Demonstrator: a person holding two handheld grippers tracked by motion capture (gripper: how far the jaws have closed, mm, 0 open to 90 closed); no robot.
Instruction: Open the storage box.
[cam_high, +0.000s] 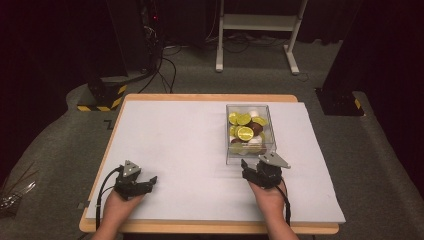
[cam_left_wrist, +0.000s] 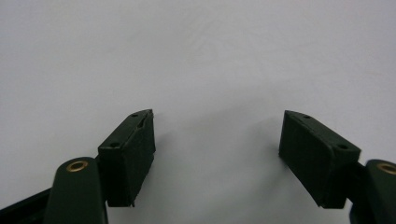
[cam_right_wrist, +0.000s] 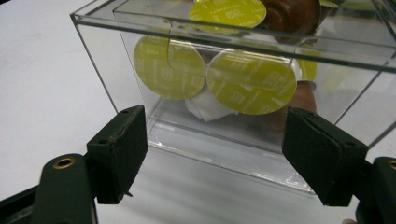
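A clear plastic box (cam_high: 227, 150) stands on the white mat (cam_high: 180, 140), right of centre. It holds several coffee capsules (cam_high: 245, 133) with lime-green lids, plus brown and white ones. My right gripper (cam_high: 252, 168) rests just in front of the box's near wall, open and holding nothing. In the right gripper view the box (cam_right_wrist: 154, 126) is close ahead, with green lids (cam_right_wrist: 252, 84) pressed against its wall and my right gripper (cam_right_wrist: 215, 156) open before it. My left gripper (cam_high: 147, 182) sits near the mat's front left, open and holding nothing. The left gripper view has my left gripper (cam_left_wrist: 217, 156) over bare mat (cam_left_wrist: 210, 56).
The mat covers a wooden table (cam_high: 200, 97) whose edges show at the back and front. On the floor behind stand a white frame (cam_high: 257, 30), cables (cam_high: 165, 70) and black stands with yellow-striped bases (cam_high: 102, 97). The mat's left and middle lie open.
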